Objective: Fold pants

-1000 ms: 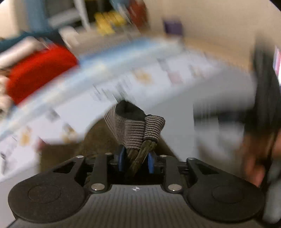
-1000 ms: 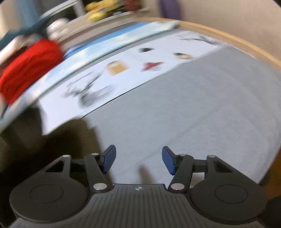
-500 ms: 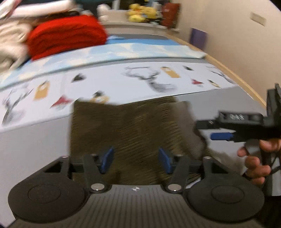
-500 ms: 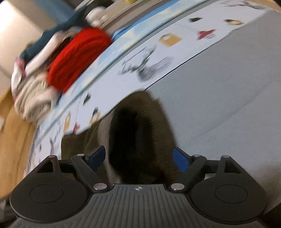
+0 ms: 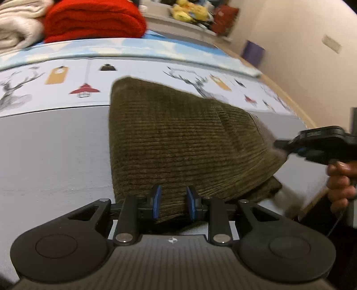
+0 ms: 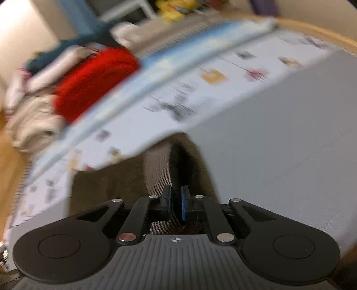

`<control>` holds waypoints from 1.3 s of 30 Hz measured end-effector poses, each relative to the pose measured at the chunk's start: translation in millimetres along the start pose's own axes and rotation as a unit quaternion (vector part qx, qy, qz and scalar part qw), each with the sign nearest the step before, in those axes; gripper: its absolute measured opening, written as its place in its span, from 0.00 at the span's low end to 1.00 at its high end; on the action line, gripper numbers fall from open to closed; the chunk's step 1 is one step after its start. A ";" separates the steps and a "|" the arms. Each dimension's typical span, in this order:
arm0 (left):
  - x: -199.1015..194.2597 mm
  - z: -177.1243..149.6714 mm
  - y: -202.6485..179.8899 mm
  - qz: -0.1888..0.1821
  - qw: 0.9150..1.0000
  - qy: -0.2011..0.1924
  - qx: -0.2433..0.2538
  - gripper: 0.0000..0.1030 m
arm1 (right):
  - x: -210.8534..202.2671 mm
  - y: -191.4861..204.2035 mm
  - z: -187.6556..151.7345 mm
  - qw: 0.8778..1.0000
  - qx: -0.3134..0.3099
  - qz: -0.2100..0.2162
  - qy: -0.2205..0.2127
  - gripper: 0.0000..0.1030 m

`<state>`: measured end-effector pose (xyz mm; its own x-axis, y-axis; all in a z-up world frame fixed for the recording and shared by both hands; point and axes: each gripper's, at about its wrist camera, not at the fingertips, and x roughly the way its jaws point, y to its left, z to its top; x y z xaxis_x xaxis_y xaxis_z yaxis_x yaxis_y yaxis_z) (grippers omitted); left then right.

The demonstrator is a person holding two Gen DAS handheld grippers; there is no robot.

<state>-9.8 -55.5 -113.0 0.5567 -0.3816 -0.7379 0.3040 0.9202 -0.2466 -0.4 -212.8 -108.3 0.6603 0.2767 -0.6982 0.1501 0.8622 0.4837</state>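
Observation:
The olive-brown corduroy pants [image 5: 178,142] lie folded on the grey bed cover [image 5: 53,151]. My left gripper [image 5: 172,201] is partly closed around the near edge of the pants, its blue pads on each side of the fabric. My right gripper [image 6: 176,201] is shut on the striped waistband [image 6: 156,169] of the pants [image 6: 107,185]. It also shows in the left wrist view [image 5: 312,145] at the pants' right corner, held by a hand.
A printed white sheet [image 5: 67,84] with deer and lamp pictures lies beyond the pants. A red blanket [image 5: 93,20] and cream cloths [image 5: 17,24] are stacked at the back. The wooden bed edge [image 5: 296,104] and a wall are on the right.
My left gripper let go of the striped waistband, opened, then narrowed around the pants' near edge. My right gripper went from open to shut on the waistband. The pants now lie spread flat.

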 end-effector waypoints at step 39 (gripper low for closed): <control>18.7 -16.2 -13.0 0.046 0.997 -0.013 0.052 0.29 | 22.8 58.6 39.2 0.982 -0.184 -0.020 -0.049 0.62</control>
<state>-15.9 -73.2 -133.8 0.6063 -0.2988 -0.7370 0.3278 0.9382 -0.1106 52.3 -172.6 -75.2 0.7296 0.2138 -0.6496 -0.0867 0.9711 0.2222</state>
